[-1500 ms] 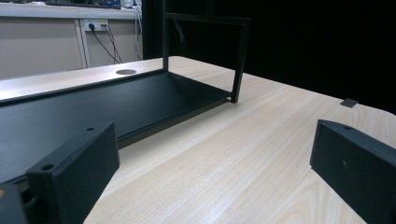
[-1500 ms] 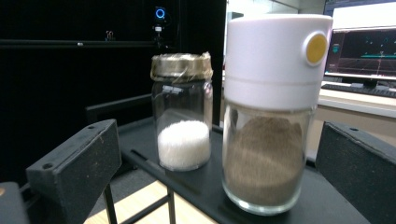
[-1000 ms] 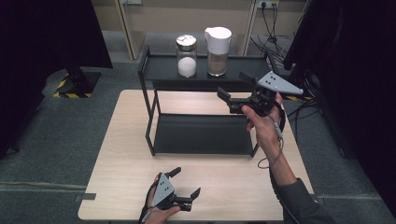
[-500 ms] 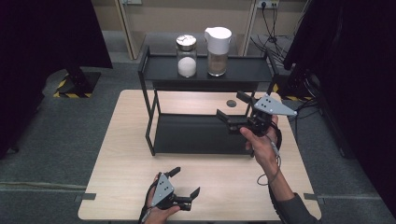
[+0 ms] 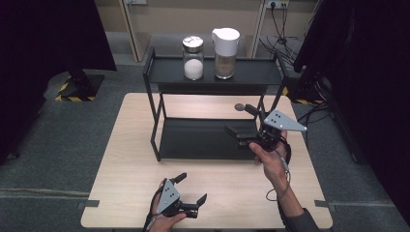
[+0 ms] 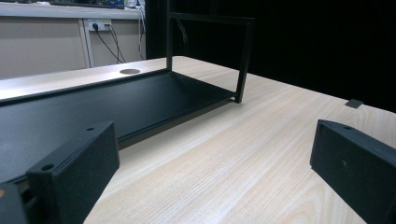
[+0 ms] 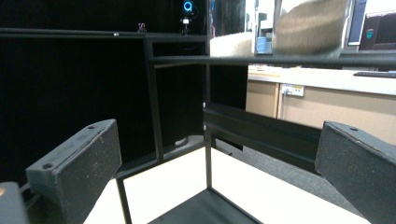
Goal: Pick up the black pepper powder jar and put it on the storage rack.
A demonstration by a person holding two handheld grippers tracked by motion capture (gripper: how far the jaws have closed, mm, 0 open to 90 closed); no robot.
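Rack (image 5: 256, 77) first: it stands at the far half of the surface (image 5: 130, 145), a black frame with two shelves, the upper one carrying the goods and the lower one bare.

Your right gripper (image 5: 237, 118) has dropped and drawn back toward you over the last second. It was up beside the right end of the upper shelf, and it now hangs at the right end of the lower shelf, fingers spread wide with nothing between them. From its own view you look up through the frame at the upper shelf's edge, with the two containers blurred above it. I judge this to be a retreat after a placement, or a pause before the next reach. Either way, nothing is in hand.

Your left gripper (image 5: 193, 187) has not moved. It rests low at the near edge of the surface, fingers apart and empty, pointing along the wood toward the lower shelf.

Count:
- one rack
- one glass jar (image 5: 193, 58) of white powder
- one white-lidded pitcher (image 5: 226, 46) of brown contents just beside the jar
- two grippers
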